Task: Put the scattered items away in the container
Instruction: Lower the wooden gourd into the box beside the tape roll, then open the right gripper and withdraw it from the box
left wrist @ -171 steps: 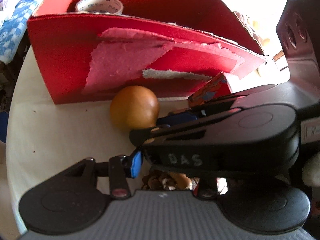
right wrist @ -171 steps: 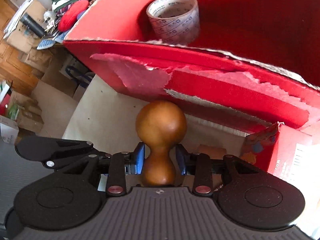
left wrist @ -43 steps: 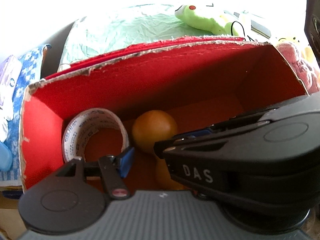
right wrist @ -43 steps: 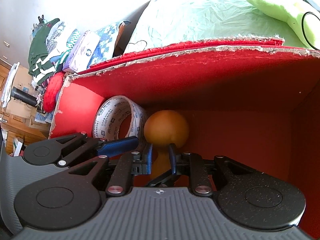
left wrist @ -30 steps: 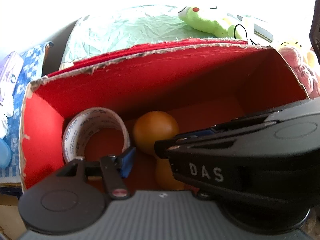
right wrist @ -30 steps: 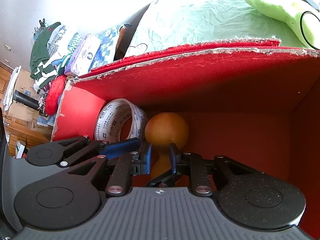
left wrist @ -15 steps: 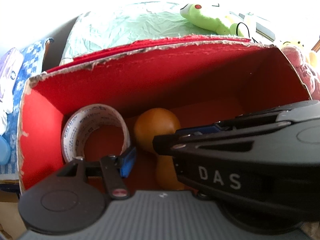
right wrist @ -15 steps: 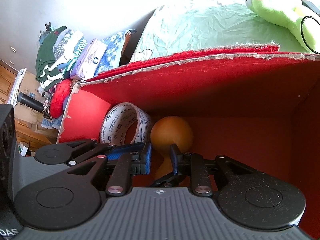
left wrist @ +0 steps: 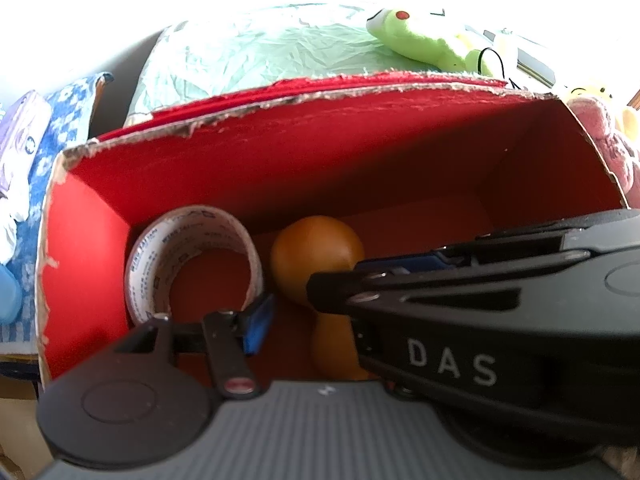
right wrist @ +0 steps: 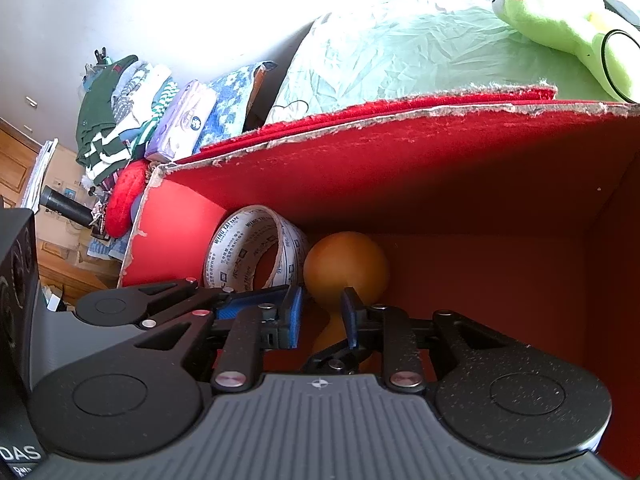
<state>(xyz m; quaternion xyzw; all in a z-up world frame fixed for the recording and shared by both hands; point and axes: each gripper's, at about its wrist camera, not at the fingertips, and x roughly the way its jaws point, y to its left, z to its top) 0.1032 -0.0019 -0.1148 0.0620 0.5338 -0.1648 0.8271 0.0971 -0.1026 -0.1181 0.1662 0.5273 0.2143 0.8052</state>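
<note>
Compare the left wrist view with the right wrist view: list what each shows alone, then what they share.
Only the left wrist view shows the pink plush past the box's right end, and the right gripper's side lettered DAS.

Only the right wrist view shows the folded clothes pile, the wooden furniture and the right gripper from behind, its jaws opening around the wooden piece's neck.

Both show the red box, with the tape roll beside the wooden knob-shaped piece inside, the green plush frog and the pale green bedding.
</note>
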